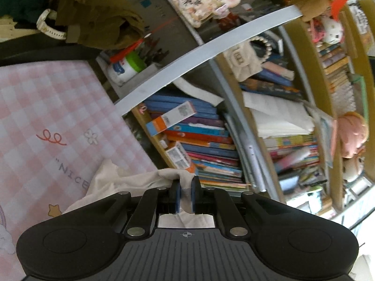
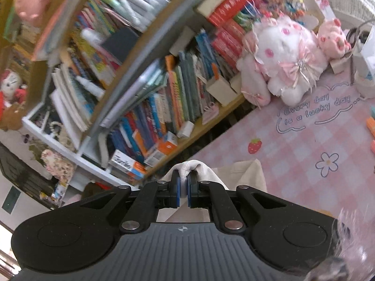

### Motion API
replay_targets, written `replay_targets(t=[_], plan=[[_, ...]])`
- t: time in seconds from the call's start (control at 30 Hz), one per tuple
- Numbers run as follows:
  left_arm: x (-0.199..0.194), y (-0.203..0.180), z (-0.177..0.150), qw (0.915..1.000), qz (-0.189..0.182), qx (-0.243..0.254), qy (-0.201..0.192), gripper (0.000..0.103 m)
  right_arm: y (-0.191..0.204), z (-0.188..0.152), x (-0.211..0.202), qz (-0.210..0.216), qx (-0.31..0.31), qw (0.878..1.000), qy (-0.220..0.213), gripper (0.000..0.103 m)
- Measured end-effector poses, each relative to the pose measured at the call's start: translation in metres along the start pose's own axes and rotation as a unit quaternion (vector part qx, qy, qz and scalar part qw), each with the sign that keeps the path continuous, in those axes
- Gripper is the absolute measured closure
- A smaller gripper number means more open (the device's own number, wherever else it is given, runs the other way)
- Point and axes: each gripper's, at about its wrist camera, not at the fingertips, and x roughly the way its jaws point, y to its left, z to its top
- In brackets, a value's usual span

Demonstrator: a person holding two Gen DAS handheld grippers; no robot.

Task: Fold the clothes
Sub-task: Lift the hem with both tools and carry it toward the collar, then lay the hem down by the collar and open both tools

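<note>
tools – 2 [image 1: 185, 193] [image 2: 183, 190]; cream garment – 1 [image 1: 121, 182]; pink checked tablecloth – 1 [image 2: 304, 140]; pink-white plush toys – 2 [image 2: 283, 58]

L gripper [image 1: 185, 195] jaws pinching white cloth [image 1: 131, 182] — over pink checked tablecloth [image 1: 46, 107].

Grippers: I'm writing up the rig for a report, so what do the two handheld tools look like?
Both match. The left gripper and right gripper have matte black linkage arms with silver rivets, blue finger pads, a ribbed grey body, two round black discs and a small crosshair mark. No cables show.
</note>
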Motion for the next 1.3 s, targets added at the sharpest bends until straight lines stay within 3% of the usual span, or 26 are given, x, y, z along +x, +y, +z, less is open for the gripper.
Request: replay_targets(t=[0.6, 0.7, 0.83, 0.93, 1.1, 1.2, 1.27, 1.3], plan=[[0.114, 0.043, 0.033, 0.9969, 0.031, -0.033, 0.064, 0.096, -0.018, 0.016, 0.079, -0.061, 0.034, 0.997, -0.023, 0.098], [0.128, 0.054, 0.033, 0.9949, 0.063, -0.040, 0.067, 0.096, -0.028, 0.020, 0.096, -0.078, 0.051, 0.995, -0.024, 0.098], [0.161, 0.081, 0.025, 0.9853, 0.138, -0.045, 0.090, 0.096, -0.053, 0.024, 0.139, -0.126, 0.076, 0.989, 0.002, 0.098], [0.178, 0.088, 0.017, 0.9800, 0.167, -0.023, 0.105, 0.095, -0.067, 0.022, 0.171, -0.177, 0.062, 0.982, 0.036, 0.098], [0.190, 0.075, 0.015, 0.9733, 0.184, 0.050, 0.128, 0.089, -0.075, 0.017, 0.184, -0.199, 0.048, 0.978, 0.050, 0.097], [0.189, 0.064, 0.018, 0.9692, 0.186, 0.077, 0.142, 0.072, -0.071, 0.017, 0.184, -0.204, 0.032, 0.977, 0.054, 0.082], [0.180, 0.054, 0.019, 0.9693, 0.184, 0.096, 0.132, 0.054, -0.061, 0.019, 0.177, -0.201, 0.012, 0.978, 0.051, 0.055], [0.174, 0.048, 0.019, 0.9697, 0.182, 0.108, 0.122, 0.044, -0.054, 0.019, 0.171, -0.202, -0.003, 0.978, 0.044, 0.051]])
